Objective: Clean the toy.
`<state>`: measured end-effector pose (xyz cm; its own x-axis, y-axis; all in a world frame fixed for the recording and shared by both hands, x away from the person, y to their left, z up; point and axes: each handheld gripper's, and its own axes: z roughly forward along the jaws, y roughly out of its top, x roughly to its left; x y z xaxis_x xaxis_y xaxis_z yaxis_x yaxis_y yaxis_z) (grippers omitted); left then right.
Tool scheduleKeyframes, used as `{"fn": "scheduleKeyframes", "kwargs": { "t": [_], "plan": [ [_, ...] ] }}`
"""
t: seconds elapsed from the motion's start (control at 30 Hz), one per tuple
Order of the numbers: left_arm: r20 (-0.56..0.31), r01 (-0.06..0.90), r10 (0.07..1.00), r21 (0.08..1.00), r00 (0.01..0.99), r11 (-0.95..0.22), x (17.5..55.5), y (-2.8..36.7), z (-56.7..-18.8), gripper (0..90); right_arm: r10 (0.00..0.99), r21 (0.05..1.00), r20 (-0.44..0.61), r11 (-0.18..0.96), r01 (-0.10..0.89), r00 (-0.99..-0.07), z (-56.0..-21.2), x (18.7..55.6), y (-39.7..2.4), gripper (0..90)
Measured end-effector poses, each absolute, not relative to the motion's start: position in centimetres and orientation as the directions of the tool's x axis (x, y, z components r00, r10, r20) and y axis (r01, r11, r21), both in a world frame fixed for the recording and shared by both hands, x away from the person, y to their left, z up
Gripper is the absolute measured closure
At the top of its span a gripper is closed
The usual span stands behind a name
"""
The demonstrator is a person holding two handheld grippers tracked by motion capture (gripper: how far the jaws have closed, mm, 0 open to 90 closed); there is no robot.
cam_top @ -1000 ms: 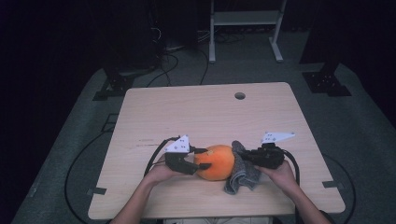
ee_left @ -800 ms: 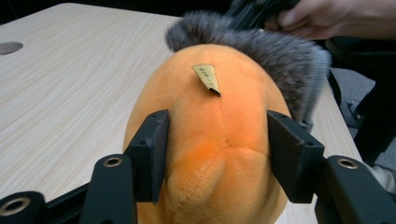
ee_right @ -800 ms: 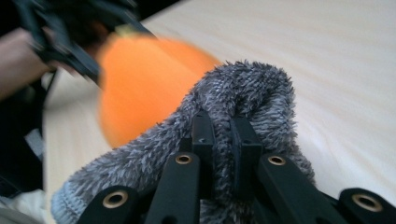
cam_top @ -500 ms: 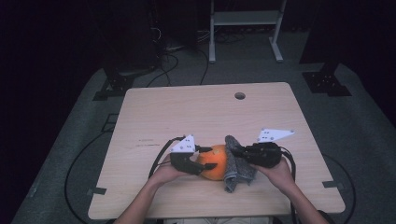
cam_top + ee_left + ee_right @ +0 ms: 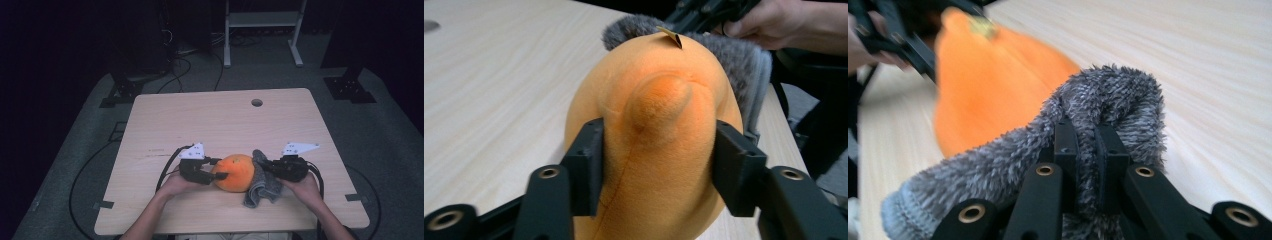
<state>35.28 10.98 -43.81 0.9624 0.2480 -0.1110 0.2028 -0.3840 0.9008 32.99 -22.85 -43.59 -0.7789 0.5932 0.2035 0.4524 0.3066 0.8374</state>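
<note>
An orange plush toy [image 5: 235,172] lies near the table's front edge. My left gripper [image 5: 220,170] grips its left end. In the left gripper view the black pads [image 5: 586,165] press into the plush [image 5: 659,125]; the jaws have just been closing on it. A fuzzy grey cloth [image 5: 262,187] rests against the toy's right side, with my right gripper [image 5: 265,167] shut on its upper fold. The right gripper view has the cloth [image 5: 1108,100] pinched between the jaws of my right gripper [image 5: 1085,135], and the orange toy [image 5: 993,75] blurred behind it.
The light wooden table [image 5: 210,120] has a round cable hole [image 5: 257,102] near its far edge. Cables trail from both grippers over the front of the table. A metal stand [image 5: 260,20] and dark floor lie beyond the table.
Half a second ago the right gripper had pushed the cloth over the toy's right side; it has since drawn back to the right. The left gripper and toy stayed put.
</note>
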Motion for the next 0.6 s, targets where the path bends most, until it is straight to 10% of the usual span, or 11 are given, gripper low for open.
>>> {"fn": "scheduleKeyframes", "kwargs": {
  "t": [0.33,0.6],
  "plan": [
    [-0.087,0.186,0.267,0.908,0.960,-0.376,34.5,9.5,-41.6,52.3,0.488,0.933,0.161,0.209,0.293,-0.858,-37.9,31.0,-20.4,82.2],
    [-0.117,0.217,0.288,0.912,0.951,-0.347,34.7,11.0,-41.1,53.5,0.517,0.892,0.190,0.263,0.366,-0.834,-40.8,32.6,-19.1,82.2]
  ]
}}
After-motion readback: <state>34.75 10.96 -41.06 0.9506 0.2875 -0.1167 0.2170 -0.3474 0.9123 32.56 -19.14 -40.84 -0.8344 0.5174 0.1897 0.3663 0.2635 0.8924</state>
